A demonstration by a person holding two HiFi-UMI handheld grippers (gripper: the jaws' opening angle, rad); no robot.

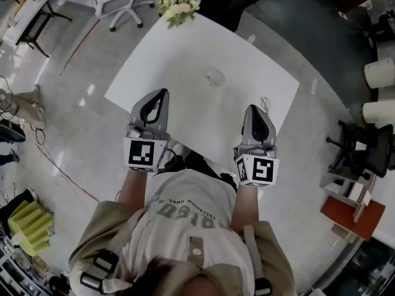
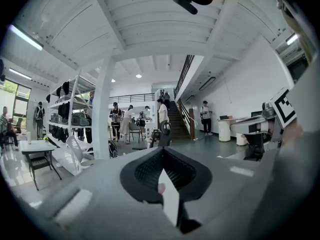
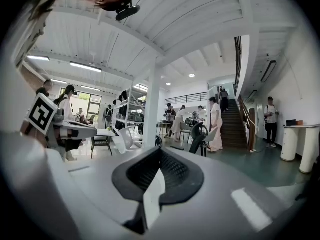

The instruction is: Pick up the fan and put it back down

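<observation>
No fan is plainly recognisable in any view. A small pale object (image 1: 214,77) lies near the middle of the white table (image 1: 185,60); what it is cannot be told. My left gripper (image 1: 162,94) hovers over the table's near edge, jaws closed together with nothing between them. My right gripper (image 1: 253,108) is level with it to the right, also shut and empty. In the left gripper view the jaws (image 2: 161,149) meet in a point over the tabletop. The right gripper view shows the same (image 3: 159,148). Both point almost level across the table.
A vase of pale flowers (image 1: 178,8) stands at the table's far corner. Past it is a white office chair (image 1: 117,2). A black chair (image 1: 361,147) and a red-topped stand (image 1: 349,217) are at the right. Several people stand by the stairs (image 2: 175,116) far off.
</observation>
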